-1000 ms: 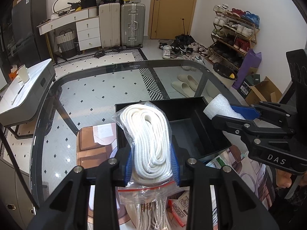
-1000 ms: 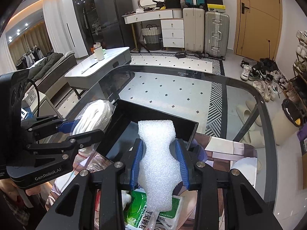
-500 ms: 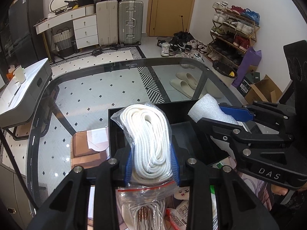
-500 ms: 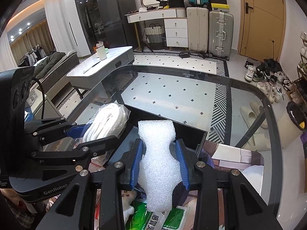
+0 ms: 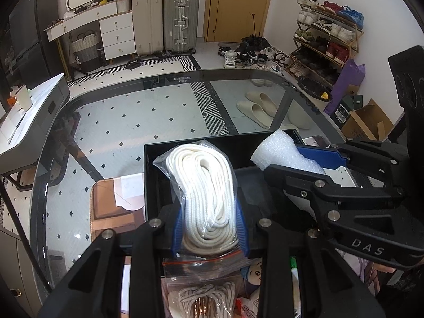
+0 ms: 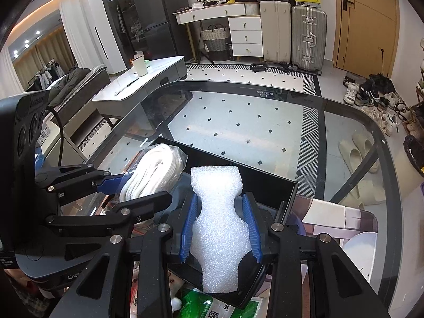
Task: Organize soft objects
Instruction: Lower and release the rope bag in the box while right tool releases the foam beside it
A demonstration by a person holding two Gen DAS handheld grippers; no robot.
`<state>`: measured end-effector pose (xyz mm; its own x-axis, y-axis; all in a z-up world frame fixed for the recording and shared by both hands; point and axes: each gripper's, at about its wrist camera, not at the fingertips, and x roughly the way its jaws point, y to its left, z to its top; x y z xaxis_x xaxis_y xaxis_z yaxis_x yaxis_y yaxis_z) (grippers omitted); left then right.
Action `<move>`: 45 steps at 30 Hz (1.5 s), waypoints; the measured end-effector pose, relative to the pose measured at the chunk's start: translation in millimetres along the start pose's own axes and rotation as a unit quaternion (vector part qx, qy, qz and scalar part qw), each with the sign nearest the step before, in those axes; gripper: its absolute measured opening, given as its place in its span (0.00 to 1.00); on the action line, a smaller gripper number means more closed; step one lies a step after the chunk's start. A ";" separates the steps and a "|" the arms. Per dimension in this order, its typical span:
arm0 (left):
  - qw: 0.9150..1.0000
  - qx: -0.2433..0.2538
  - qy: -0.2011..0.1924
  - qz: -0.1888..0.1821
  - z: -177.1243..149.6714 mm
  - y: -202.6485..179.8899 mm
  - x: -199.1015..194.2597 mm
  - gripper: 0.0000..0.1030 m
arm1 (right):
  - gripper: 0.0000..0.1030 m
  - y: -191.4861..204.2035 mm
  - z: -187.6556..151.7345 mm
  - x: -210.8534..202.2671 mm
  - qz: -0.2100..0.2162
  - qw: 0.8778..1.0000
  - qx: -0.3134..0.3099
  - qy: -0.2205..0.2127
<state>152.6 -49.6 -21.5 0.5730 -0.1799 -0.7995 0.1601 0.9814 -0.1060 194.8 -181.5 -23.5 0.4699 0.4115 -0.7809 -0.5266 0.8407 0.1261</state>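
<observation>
— Glass table [image 5: 127, 122] carried a black box [image 5: 156, 175]; what hung above it?

— Both loads. The left gripper [image 5: 209, 222] was closed tight on a bagged rope coil [image 5: 204, 185], its blue pads denting the bag, and the right gripper [image 6: 220, 228] pinched a white foam piece [image 6: 220, 225] at its waist.

— Why that height?

— Likely to clear the box walls before dropping them in.

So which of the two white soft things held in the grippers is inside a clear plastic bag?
The coiled rope, held by the left gripper. The foam piece in the right gripper is bare.
</observation>
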 end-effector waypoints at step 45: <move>1.000 0.015 0.022 0.005 -30.5 -11.4 -0.2 0.32 | 0.35 6.2 -31.4 6.4 0.006 0.999 -0.035 0.035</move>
<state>126.2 -58.7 -38.1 0.5382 -0.1663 -0.8262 0.1788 0.9806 -0.0809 172.3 -184.6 -46.9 0.4144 0.3938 -0.8205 -0.5818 0.8079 0.0939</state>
